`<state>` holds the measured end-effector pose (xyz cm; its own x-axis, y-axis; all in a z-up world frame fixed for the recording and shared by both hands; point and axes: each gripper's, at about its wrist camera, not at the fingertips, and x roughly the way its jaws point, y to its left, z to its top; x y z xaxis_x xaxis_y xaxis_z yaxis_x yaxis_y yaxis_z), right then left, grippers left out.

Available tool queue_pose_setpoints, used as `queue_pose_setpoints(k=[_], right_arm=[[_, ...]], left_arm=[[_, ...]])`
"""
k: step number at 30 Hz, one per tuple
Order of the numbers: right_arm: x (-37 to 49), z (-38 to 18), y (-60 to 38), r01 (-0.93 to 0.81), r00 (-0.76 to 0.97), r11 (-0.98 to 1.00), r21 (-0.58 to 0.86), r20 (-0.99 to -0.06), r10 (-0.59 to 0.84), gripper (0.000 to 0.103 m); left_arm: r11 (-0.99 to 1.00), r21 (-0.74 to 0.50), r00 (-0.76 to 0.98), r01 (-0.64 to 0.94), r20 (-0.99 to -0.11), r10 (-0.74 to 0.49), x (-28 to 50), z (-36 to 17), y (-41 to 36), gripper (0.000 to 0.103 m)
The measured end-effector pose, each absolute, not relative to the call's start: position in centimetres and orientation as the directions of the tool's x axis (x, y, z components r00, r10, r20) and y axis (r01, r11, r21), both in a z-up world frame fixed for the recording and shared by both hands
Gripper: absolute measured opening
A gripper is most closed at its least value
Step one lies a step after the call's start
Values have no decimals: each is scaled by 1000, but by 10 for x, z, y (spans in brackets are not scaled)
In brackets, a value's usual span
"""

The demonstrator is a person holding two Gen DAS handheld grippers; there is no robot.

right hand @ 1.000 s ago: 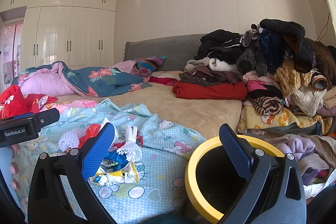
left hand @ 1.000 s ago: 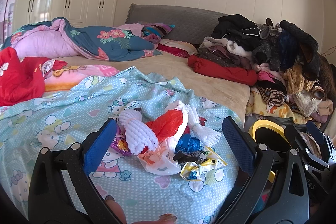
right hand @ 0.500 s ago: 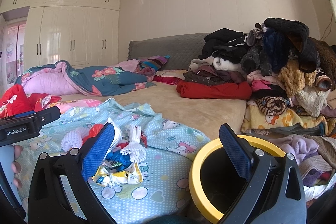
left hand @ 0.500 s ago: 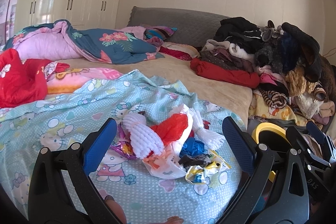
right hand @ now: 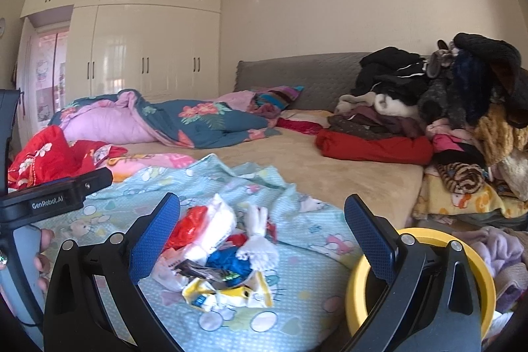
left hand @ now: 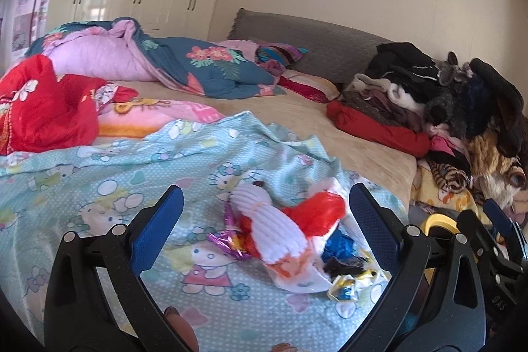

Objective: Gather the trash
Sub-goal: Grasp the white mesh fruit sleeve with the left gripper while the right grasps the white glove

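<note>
Both grippers, left gripper (left hand: 262, 216) and right gripper (right hand: 262, 228), hang spread wide over a trash pile (left hand: 297, 236) on the bed's blue sheet (left hand: 99, 180); light, crinkly wrappers likely pinch best at bunched folds.

The left gripper's black body (right hand: 56, 197) reads "GenRobot.AI" in the right wrist view.
</note>
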<state>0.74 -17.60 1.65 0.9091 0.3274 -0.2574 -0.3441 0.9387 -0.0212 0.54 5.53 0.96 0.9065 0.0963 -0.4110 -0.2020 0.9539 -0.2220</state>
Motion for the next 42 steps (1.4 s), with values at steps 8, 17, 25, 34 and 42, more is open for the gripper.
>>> queue_pose_setpoints(k=[8, 17, 25, 34, 42], right_arm=[[26, 11, -155, -405, 871, 914, -17, -309, 381, 97], [59, 1, -149, -403, 851, 915, -13, -373, 370, 97], [97, -13, -161, -376, 817, 927, 11, -467, 337, 97], [132, -39, -167, -372, 720, 925, 78, -605, 341, 97], [152, -63, -155, -427, 616, 897, 113, -690, 380, 88]], left_arm=[[933, -261, 894, -247, -432, 116, 12, 4, 83, 92], [922, -315, 887, -227, -458, 62, 38, -4, 99, 92], [927, -342, 878, -153, -477, -31, 69, -10, 83, 92], [937, -328, 810, -122, -578, -97, 93, -27, 65, 92], [929, -345, 753, -135, -645, -130, 103, -50, 67, 87]])
